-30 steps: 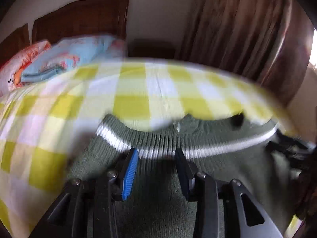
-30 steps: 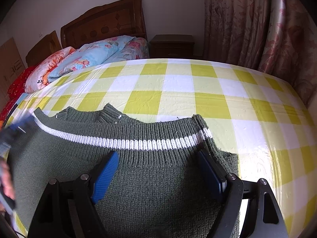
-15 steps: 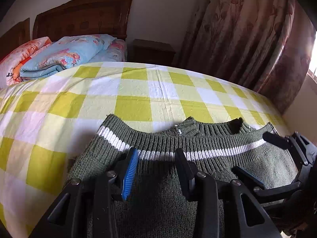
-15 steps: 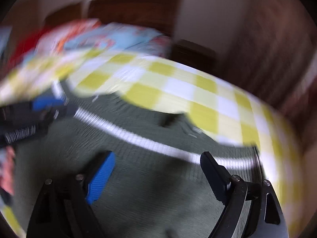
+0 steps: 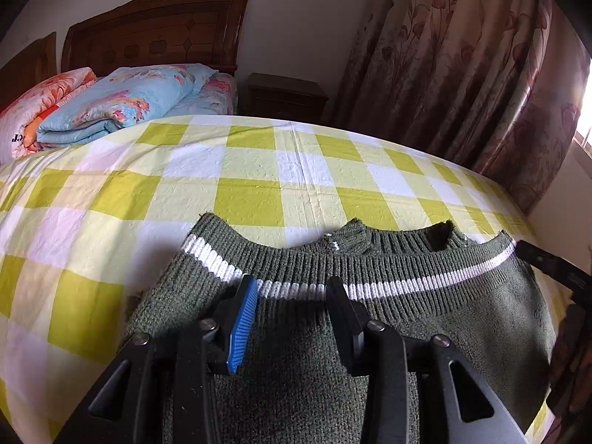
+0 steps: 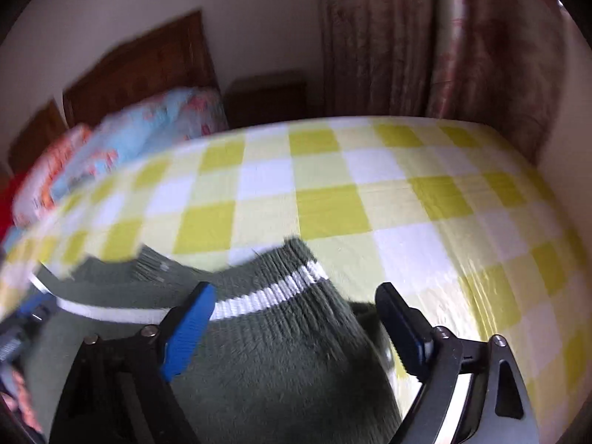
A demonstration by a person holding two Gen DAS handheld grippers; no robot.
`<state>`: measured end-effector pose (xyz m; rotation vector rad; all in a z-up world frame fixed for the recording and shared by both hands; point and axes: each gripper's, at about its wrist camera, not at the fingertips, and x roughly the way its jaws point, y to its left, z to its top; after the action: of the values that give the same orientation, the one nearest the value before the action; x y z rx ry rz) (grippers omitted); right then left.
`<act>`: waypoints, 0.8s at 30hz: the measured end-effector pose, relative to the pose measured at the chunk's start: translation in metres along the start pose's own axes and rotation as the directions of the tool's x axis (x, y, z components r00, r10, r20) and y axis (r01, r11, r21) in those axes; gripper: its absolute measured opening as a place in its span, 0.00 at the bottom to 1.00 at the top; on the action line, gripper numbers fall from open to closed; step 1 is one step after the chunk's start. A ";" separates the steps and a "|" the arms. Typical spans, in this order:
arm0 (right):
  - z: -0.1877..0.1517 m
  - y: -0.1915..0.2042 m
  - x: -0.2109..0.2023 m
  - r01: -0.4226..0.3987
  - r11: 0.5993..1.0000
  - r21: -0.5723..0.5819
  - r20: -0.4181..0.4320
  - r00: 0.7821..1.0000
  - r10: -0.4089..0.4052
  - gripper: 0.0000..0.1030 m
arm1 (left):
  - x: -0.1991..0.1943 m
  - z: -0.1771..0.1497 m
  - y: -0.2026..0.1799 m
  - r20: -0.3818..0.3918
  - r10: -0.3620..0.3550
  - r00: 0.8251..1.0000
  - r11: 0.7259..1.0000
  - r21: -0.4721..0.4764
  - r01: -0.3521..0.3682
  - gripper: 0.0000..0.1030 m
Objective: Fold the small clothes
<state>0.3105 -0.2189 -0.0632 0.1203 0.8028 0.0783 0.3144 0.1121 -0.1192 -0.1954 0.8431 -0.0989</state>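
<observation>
- Green knit sweater (image 5: 370,333) with a white stripe across its ribbed hem lies on the yellow-and-white checked bedspread (image 5: 259,170), at the near edge of the bed; the ribbed hem faces the headboard and the ribbed neckline peeks out beyond it.
- In the right wrist view the sweater (image 6: 281,362) is blurred; its right corner of the ribbed band is humped up off the bedspread (image 6: 407,199).
- Left gripper (image 5: 290,296) sits above the sweater's body just short of the white stripe, fingers moderately apart with nothing between them; whether the tips touch the knit cannot be told.
- Right gripper (image 6: 296,296) has its fingers spread wide, straddling the raised right corner of the sweater; the cloth lies between them but neither pad is pressed against it.
- The right gripper's black finger also shows at the far right edge of the left wrist view, beside the sweater's right corner.
- Folded floral quilts (image 5: 122,107) rest against the dark wooden headboard (image 5: 155,33); a brown nightstand (image 5: 286,96) and patterned curtains (image 5: 462,74) stand behind the bed.
</observation>
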 end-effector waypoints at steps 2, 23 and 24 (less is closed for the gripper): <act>-0.007 0.023 -0.017 -0.063 0.997 -0.054 0.032 0.997 0.065 1.00 | 0.000 0.000 0.000 0.000 -0.001 1.000 1.000 -0.001 0.001 0.38; -0.061 0.032 -0.016 -0.101 0.960 -0.262 -0.054 0.994 0.090 1.00 | -0.004 0.001 0.005 0.000 -0.047 0.999 0.998 -0.032 0.047 0.38; -0.060 0.031 -0.015 -0.108 0.961 -0.253 -0.065 0.993 0.095 1.00 | -0.004 0.000 0.004 -0.004 -0.044 0.999 0.998 -0.034 0.044 0.38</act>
<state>0.2565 -0.1852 -0.0895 -0.0864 0.8320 0.2824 0.3118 0.1165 -0.1164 -0.2453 0.8454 -0.1265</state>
